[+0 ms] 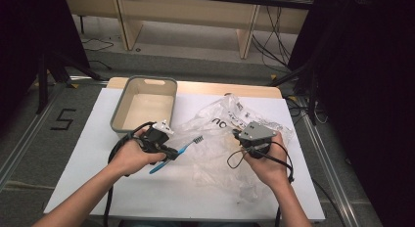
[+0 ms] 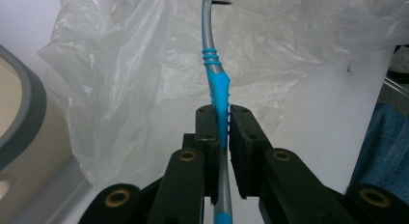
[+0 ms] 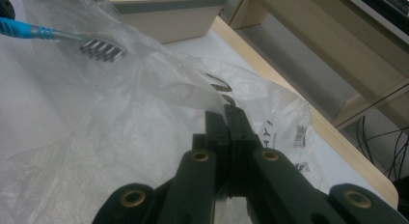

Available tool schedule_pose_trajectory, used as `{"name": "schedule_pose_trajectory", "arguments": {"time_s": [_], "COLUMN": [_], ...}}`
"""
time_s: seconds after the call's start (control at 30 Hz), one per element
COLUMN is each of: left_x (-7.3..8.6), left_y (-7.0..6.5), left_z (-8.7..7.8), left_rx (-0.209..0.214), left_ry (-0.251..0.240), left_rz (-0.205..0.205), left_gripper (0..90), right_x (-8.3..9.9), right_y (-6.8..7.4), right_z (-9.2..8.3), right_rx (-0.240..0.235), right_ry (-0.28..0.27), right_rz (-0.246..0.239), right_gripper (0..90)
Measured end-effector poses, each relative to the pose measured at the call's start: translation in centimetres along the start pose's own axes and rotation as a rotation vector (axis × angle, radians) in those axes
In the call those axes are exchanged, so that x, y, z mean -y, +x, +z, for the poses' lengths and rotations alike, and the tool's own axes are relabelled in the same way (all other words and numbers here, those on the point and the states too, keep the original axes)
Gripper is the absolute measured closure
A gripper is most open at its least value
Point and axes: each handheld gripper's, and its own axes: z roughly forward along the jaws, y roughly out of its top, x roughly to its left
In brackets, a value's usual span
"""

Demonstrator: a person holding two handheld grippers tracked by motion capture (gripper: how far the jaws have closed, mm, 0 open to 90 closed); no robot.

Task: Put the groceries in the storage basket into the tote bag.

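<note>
A blue and grey toothbrush [image 1: 182, 149] is clamped by its handle in my left gripper [image 1: 170, 151], which is shut on it. In the left gripper view the toothbrush [image 2: 212, 64] runs straight out from the left gripper [image 2: 222, 119], its bristle head over the clear plastic bag [image 2: 120, 89]. That crumpled bag [image 1: 220, 126] lies on the table's middle right. My right gripper [image 1: 240, 135] is shut on a fold of it. In the right gripper view the bag [image 3: 120, 137] rises to the pinching right gripper [image 3: 226, 114], and the toothbrush [image 3: 101, 49] hovers at the upper left.
A grey-rimmed beige bin [image 1: 120, 102] stands empty at the back left of the white table top [image 1: 147, 192]; the bin [image 2: 26, 103] is close to my left gripper. Cables trail from both grippers. Beyond the table's far edge is floor with wooden furniture.
</note>
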Motion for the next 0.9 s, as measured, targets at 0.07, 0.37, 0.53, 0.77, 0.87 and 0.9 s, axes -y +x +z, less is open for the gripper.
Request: {"name": "schedule_pose_trajectory", "arguments": {"time_s": [0.07,0.37,0.53,0.77,0.87,0.9], "left_x": [-0.1,-0.5,-0.7,-1.2,-1.4,-1.4], "left_y": [0.0,-0.5,-0.7,-1.1,-1.2,-1.2], "left_z": [0.1,0.6,1.0,1.8,2.1,2.2], "left_rx": [0.0,0.005,0.005,0.008,0.008,0.006], "left_ry": [0.004,0.001,-0.001,0.012,0.012,0.011], "left_rz": [0.01,0.014,0.014,0.029,0.032,0.029], "left_gripper": [82.0,82.0,82.0,82.0,82.0,82.0], "right_x": [0.0,0.0,0.0,-0.1,-0.1,-0.1], "right_y": [0.0,0.0,0.0,0.1,0.1,0.1], "right_z": [0.0,0.0,0.0,0.0,0.0,0.0], "right_rx": [-0.001,-0.001,-0.001,-0.005,-0.005,-0.003], "right_ry": [0.0,0.0,0.0,0.001,-0.001,-0.002], "right_rz": [0.001,0.001,0.002,-0.003,-0.002,-0.005], "right_gripper": [90.0,90.0,90.0,90.0,90.0,90.0]}}
